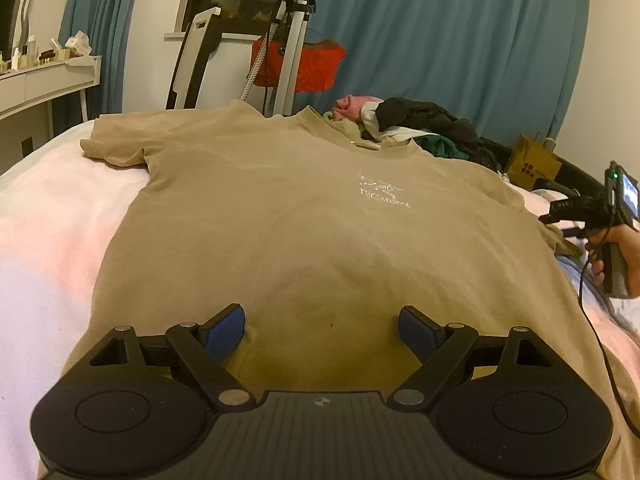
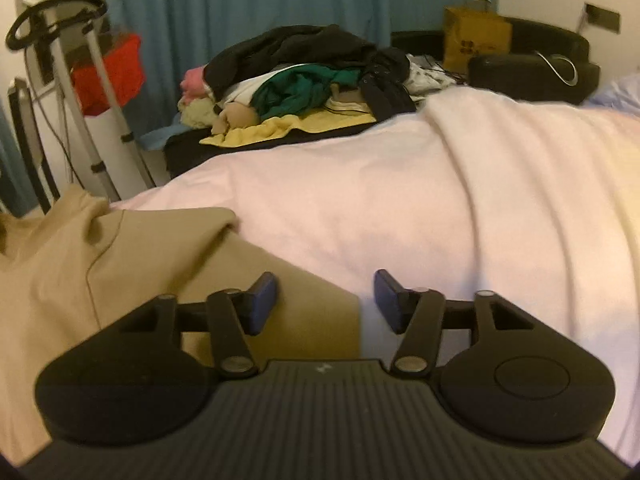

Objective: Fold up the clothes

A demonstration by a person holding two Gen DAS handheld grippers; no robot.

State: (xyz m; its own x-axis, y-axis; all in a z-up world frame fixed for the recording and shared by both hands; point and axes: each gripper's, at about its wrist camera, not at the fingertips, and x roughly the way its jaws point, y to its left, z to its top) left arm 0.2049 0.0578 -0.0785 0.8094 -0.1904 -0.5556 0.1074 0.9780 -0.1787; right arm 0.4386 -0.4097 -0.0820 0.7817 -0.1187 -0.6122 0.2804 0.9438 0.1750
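Note:
A tan T-shirt (image 1: 320,216) with a small white chest print lies spread flat, front up, on a bed with a pale pink cover (image 1: 52,240). My left gripper (image 1: 322,330) is open and empty, low over the shirt's lower middle. The right gripper shows at the right edge of the left wrist view (image 1: 560,216), held in a hand near the shirt's right sleeve. In the right wrist view my right gripper (image 2: 326,300) is open and empty, over the side edge of the shirt (image 2: 120,272) below its sleeve, where cloth meets the pink cover (image 2: 440,220).
A pile of mixed clothes (image 2: 304,80) lies beyond the bed's far edge. A garment steamer stand (image 1: 288,40) with a red garment (image 1: 300,64) stands behind. A brown paper bag (image 2: 476,36), a black seat (image 2: 532,68), blue curtains (image 1: 440,32) and a white dresser (image 1: 48,80) surround the bed.

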